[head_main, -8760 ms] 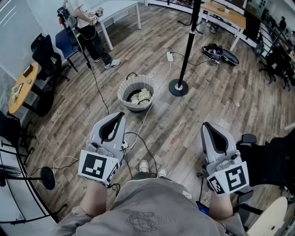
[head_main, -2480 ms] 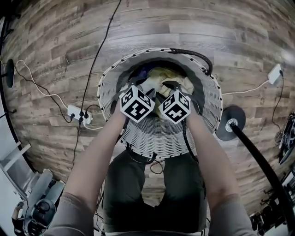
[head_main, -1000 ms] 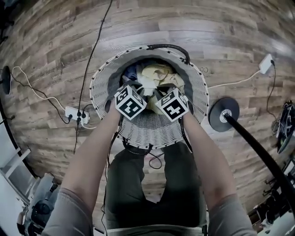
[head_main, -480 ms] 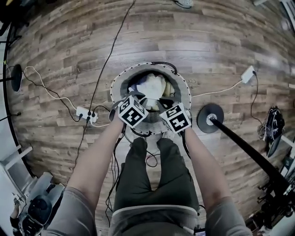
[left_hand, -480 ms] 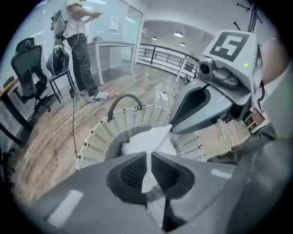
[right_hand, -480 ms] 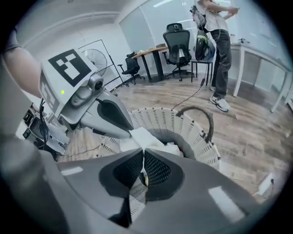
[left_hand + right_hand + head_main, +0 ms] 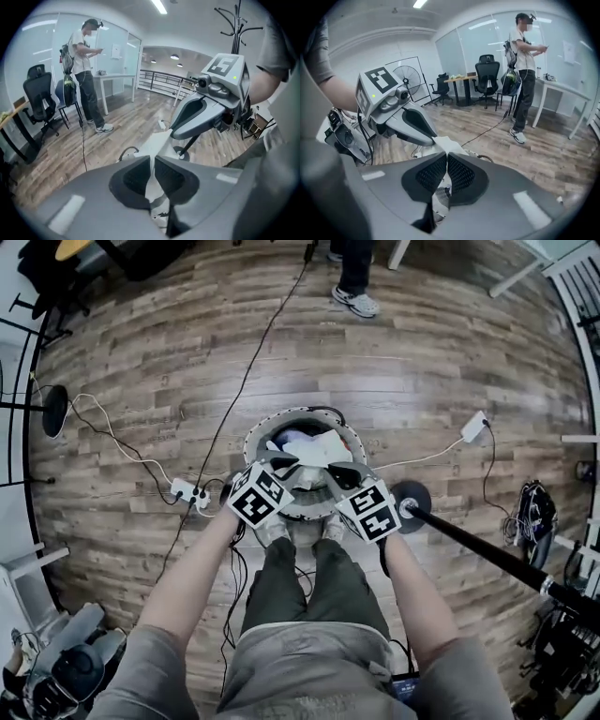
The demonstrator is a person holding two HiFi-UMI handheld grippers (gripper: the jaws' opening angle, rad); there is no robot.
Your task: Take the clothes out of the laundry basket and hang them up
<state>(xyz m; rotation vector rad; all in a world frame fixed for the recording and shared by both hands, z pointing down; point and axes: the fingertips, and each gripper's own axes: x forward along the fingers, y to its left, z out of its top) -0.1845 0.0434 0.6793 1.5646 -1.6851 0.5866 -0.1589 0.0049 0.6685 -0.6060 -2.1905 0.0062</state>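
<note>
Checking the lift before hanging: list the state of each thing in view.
left gripper, shut on the garment.
right gripper, shut on the garment.
garment, white, held between both grippers above the basket.
basket, upright on the floor.
stand, upright, hooks bare.

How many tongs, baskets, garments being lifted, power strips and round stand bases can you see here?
Tongs: 2
Basket: 1
Garment, white, gripped by both tongs: 1
Power strips: 2
Stand bases: 2
Total: 8
</note>
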